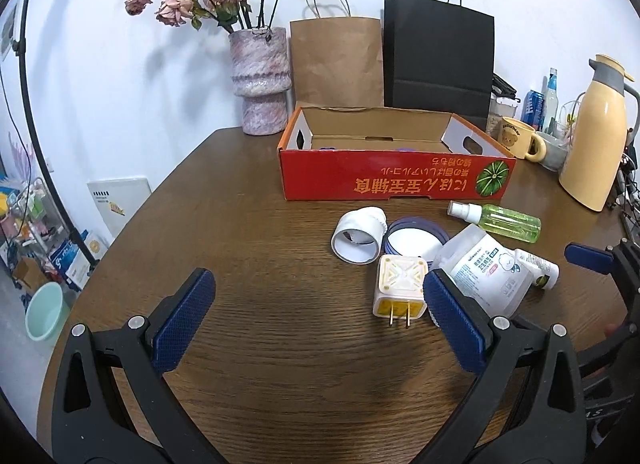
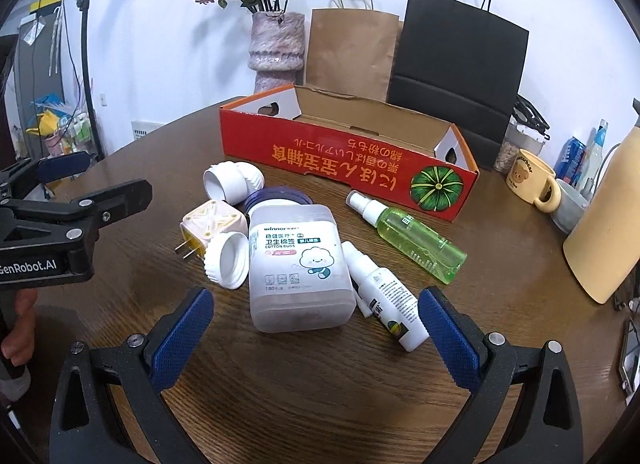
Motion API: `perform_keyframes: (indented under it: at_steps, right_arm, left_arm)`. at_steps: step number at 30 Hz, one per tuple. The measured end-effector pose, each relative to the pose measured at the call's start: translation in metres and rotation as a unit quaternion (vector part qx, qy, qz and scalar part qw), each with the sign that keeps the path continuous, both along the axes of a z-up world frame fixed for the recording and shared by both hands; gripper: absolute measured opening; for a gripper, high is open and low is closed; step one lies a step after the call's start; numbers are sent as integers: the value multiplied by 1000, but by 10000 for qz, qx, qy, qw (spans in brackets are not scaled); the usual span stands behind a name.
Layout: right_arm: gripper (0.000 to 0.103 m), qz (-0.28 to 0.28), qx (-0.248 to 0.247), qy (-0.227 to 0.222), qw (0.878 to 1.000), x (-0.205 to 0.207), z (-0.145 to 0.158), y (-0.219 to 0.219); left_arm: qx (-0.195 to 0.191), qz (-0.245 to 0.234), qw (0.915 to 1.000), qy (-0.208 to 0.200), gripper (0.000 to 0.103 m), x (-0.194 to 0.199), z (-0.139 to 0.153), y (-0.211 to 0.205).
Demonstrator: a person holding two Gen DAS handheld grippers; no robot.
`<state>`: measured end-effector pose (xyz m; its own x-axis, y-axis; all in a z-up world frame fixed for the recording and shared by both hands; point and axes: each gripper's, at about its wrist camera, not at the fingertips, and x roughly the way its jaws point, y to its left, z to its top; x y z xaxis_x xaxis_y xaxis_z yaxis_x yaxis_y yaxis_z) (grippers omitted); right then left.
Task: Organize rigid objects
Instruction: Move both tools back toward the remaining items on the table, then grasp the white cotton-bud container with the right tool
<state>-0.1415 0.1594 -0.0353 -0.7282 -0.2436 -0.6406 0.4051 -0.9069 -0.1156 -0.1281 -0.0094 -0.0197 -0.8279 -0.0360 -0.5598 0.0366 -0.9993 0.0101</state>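
Right wrist view: right gripper (image 2: 314, 338) spread, empty, facing the cotton-bud jar (image 2: 298, 268). Left gripper (image 1: 318, 320) likewise spread. Next: probably grasp it for the red box (image 2: 344, 168).

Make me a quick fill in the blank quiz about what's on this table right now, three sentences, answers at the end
1. The green spray bottle lies on its ____.
2. The plug adapter has ____ metal prongs.
3. The red cardboard box has a ____ pictured on its front.

Missing words: side; two; pumpkin
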Motion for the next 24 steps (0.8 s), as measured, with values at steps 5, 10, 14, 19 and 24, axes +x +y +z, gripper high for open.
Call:
perform_keyframes:
  at_steps: [5, 10, 14, 19, 24]
  right_arm:
    - [103, -58, 35, -72, 10000, -5, -4, -2]
    - [103, -110, 13, -188, 9998, -11, -8, -1]
    - [103, -75, -15, -247, 9997, -18, -10, -5]
    - [103, 23, 84, -291, 9995, -29, -13, -13]
    - [92, 78, 141, -318, 9994, -40, -15, -20]
  left_arm:
    - [94, 30, 9999, -65, 103, -3, -1, -4]
    - [153, 60, 9998, -76, 103, -3, 0, -6]
    - [166, 77, 9998, -87, 103, -3, -1, -7]
    - [180, 91, 9997, -123, 103, -4, -2, -8]
    - [207, 86, 9996, -141, 103, -4, -2, -8]
